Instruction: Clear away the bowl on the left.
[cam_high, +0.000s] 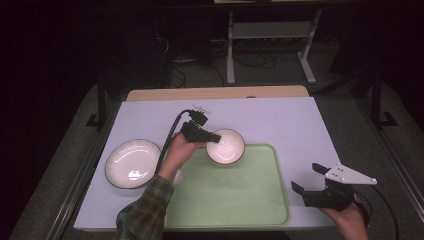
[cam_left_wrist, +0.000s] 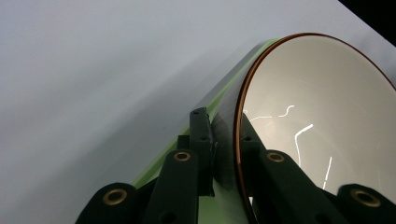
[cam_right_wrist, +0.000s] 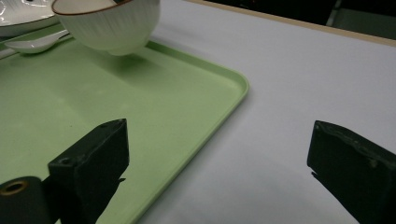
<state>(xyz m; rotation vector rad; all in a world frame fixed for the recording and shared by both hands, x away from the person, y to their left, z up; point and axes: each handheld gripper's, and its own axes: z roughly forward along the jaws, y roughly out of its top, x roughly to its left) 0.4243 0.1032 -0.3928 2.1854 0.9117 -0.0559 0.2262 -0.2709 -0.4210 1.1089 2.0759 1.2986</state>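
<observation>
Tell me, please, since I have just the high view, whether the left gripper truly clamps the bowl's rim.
Observer: Yes. In the left gripper view the left gripper is shut on the bowl, one jaw outside its wall and one inside.
Operator: Does the bowl rest on the tray?
Observer: No. The right gripper view shows it lifted above the green tray, with its shadow beneath.
Operator: Anything else near the tray?
Observer: A white spoon lies at the tray's far edge.
</observation>
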